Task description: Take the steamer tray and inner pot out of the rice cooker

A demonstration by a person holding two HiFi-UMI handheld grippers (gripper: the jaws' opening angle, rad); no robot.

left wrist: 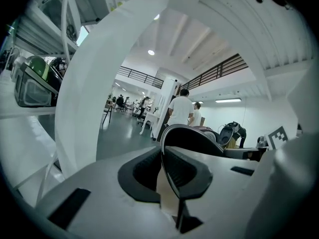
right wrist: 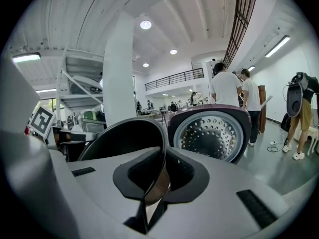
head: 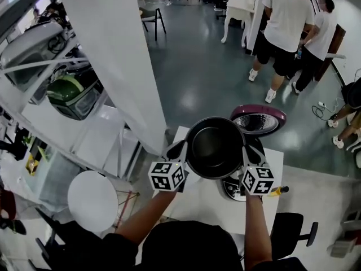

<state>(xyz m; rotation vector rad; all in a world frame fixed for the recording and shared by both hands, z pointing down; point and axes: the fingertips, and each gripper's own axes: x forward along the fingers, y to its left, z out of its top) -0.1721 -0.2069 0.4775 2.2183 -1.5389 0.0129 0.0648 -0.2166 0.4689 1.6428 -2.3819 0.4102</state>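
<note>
The black inner pot [head: 214, 148] hangs in the air over the white table [head: 203, 208], held by its rim on both sides. My left gripper [head: 179, 151] is shut on the left rim, which runs as a thin dark edge [left wrist: 192, 136] between the jaws of the left gripper [left wrist: 162, 158]. My right gripper [head: 247, 154] is shut on the right rim; the pot's wall [right wrist: 124, 138] fills the space in front of the right gripper [right wrist: 162, 168]. Behind the pot stands the rice cooker's open purple lid [head: 258, 119] [right wrist: 212, 133]. A round patterned piece [head: 230, 189] lies on the table, partly hidden by my right gripper.
A white pillar [head: 113, 55] rises at the left, beside shelves with a green appliance [head: 70, 95]. A small yellow object [head: 279, 191] lies at the table's right edge. A black chair [head: 290, 230] and a round white stool [head: 93, 199] stand close by. People [head: 285, 21] stand at the back.
</note>
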